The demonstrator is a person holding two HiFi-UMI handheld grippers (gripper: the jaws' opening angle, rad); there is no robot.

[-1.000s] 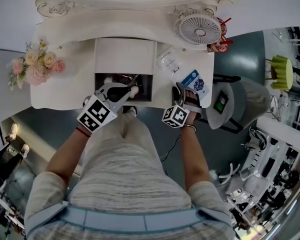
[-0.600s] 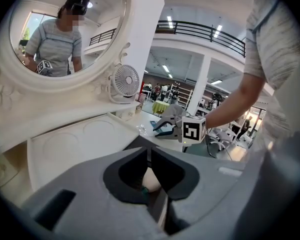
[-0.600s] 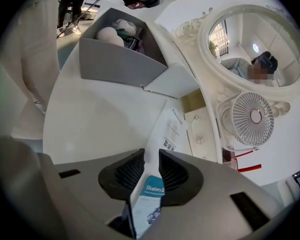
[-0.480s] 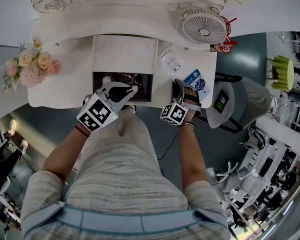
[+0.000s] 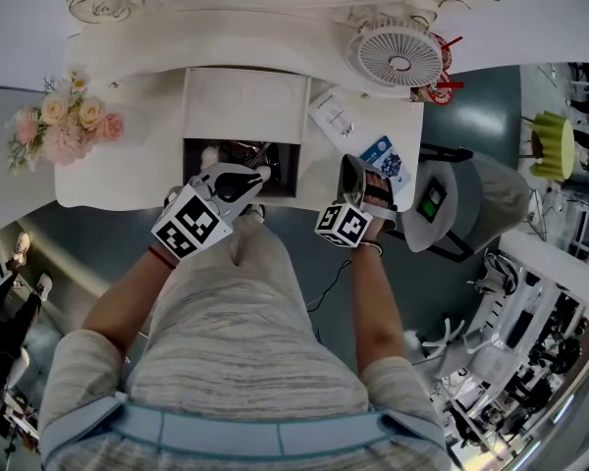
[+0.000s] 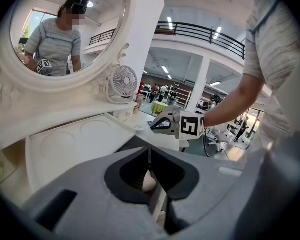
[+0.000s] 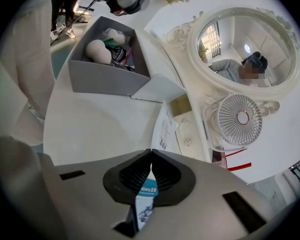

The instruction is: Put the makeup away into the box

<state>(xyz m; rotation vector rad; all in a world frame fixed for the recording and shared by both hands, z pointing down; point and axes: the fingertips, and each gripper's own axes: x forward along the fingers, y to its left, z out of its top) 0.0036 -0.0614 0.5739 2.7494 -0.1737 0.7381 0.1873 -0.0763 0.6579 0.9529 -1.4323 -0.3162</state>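
The grey box [image 5: 287, 172] stands open on the white vanity [image 5: 128, 180], its white lid [image 5: 245, 106] tipped back. In the right gripper view the box [image 7: 102, 84] holds a beige sponge [image 7: 97, 51] and other makeup. My left gripper [image 5: 258, 177] hangs over the box's front edge, shut on a small cream makeup item [image 6: 149, 182] whose tip pokes out past the jaws. Right of the box, my right gripper [image 5: 351, 170] has just been closing its jaws and now pinches a blue-and-white packet [image 7: 146, 194], which shows on the table [image 5: 385, 160] in the head view.
A clear flat packet [image 5: 334, 116] lies behind the blue one. A white fan [image 5: 401, 57] stands at the back right, pink flowers [image 5: 64, 126] at the left, an oval mirror [image 7: 245, 49] behind. A grey seat [image 5: 452, 199] sits right of the vanity.
The right gripper's jaws have closed on the blue-and-white packet. The left gripper has stayed over the box with its cream item.
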